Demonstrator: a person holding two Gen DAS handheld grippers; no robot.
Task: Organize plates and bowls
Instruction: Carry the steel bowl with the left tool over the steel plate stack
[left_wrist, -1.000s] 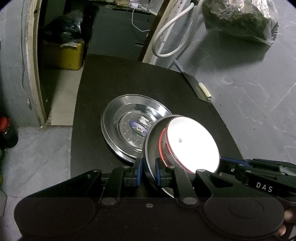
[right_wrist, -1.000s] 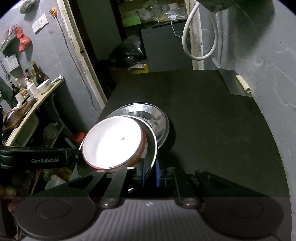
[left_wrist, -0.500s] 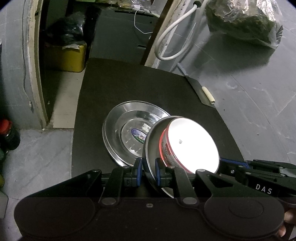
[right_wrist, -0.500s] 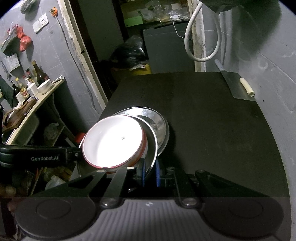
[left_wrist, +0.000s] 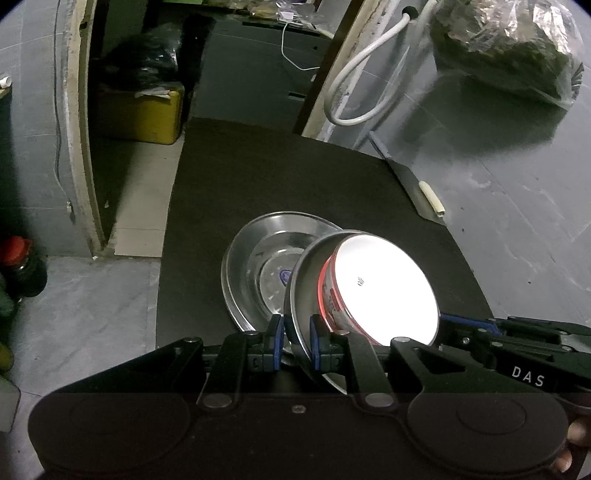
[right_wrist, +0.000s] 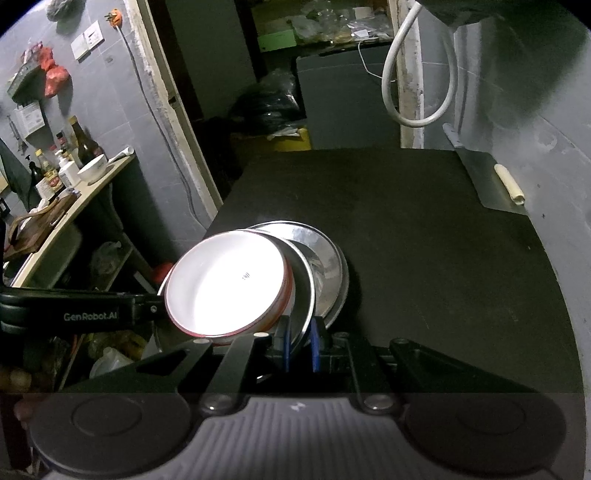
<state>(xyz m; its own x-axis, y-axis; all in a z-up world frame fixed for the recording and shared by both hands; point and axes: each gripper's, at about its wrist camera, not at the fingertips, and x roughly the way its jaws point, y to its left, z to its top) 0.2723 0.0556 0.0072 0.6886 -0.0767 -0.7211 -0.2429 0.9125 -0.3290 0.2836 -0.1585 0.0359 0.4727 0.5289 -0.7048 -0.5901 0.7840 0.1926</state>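
A steel plate (left_wrist: 306, 295) carries a white bowl with a red rim (left_wrist: 384, 288) and hangs tilted above the black table. My left gripper (left_wrist: 295, 349) is shut on the plate's near rim. My right gripper (right_wrist: 300, 341) is shut on the opposite rim of the same plate (right_wrist: 304, 291), with the bowl (right_wrist: 225, 284) to its left. A second steel plate (left_wrist: 258, 266) lies flat on the table just beyond; it also shows in the right wrist view (right_wrist: 328, 258).
The black table (right_wrist: 424, 240) runs to a grey wall on the right. A steel sheet with a pale roll (right_wrist: 509, 184) lies at its far right. A yellow box (left_wrist: 144, 114) stands on the floor beyond. A shelf with bottles (right_wrist: 66, 162) stands to the left.
Both grippers have pulled back a little with the plate and bowl held between them; the flat plate on the table now looks farther away. Both grips are unchanged.
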